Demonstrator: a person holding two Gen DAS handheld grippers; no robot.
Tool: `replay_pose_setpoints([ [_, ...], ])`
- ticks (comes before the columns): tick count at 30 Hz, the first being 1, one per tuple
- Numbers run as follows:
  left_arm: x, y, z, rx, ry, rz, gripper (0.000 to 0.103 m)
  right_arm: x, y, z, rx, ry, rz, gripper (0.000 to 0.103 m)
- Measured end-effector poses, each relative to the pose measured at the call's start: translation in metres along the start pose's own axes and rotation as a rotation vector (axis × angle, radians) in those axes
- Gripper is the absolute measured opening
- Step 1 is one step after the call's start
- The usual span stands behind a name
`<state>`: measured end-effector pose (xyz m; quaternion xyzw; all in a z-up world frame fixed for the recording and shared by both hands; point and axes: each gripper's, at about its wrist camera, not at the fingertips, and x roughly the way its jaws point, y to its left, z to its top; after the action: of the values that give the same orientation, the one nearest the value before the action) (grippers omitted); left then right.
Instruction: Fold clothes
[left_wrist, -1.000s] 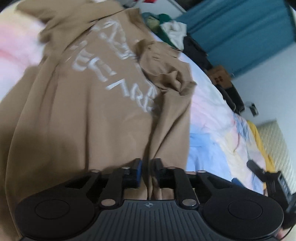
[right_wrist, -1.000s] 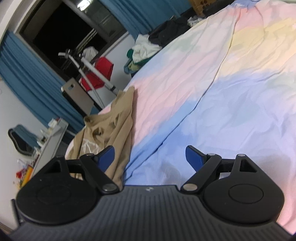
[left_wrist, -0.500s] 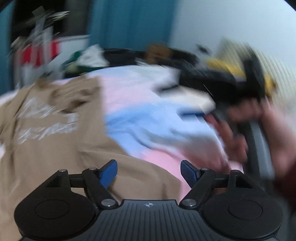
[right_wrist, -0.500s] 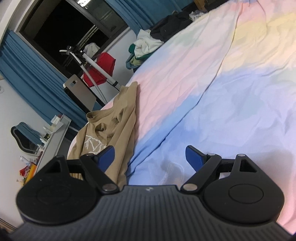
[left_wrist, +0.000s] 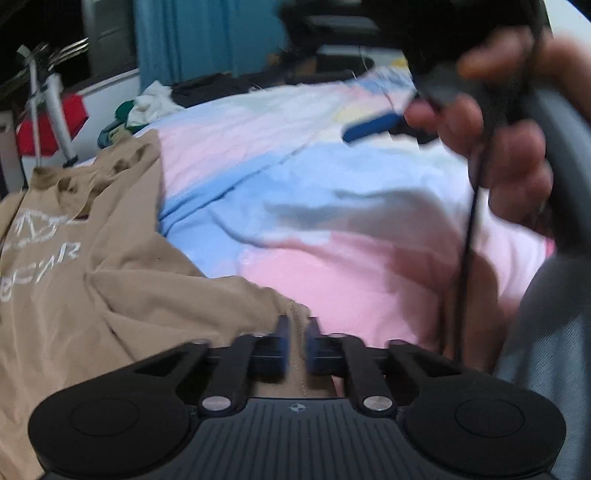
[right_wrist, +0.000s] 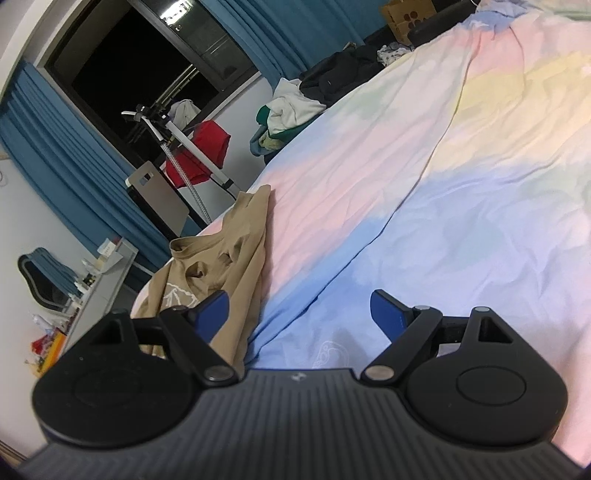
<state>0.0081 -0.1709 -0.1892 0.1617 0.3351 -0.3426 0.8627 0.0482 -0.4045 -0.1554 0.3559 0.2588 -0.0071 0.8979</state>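
Tan shirt (left_wrist: 122, 291) lay at the bed (left_wrist: 332, 206) edge; left tool (left_wrist: 295, 341) had just been closing and pinched its hem, right tool (right_wrist: 299, 314) stood released over bare sheet; fabric judged light, limp, best held at hem corners.

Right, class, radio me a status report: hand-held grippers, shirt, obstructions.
Left hand-held gripper just closed, shut on tan shirt hem. Right hand-held gripper open, empty, over bedsheet. Nothing in the way.
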Motion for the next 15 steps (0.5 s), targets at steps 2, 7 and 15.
replay_pose_setpoints([
  [2, -0.027, 0.008, 0.002, -0.078, -0.044, -0.024, 0.006, 0.000, -0.002, 0.001, 0.009, 0.001, -0.001, 0.085],
  [7, -0.112, 0.057, -0.008, -0.376, -0.166, -0.087, 0.006, -0.003, -0.003, 0.001, 0.025, -0.003, 0.020, 0.085],
  [15, -0.146, 0.132, -0.061, -0.714, 0.090, 0.062, 0.006, 0.004, 0.006, -0.002, 0.029, 0.036, 0.067, 0.085],
])
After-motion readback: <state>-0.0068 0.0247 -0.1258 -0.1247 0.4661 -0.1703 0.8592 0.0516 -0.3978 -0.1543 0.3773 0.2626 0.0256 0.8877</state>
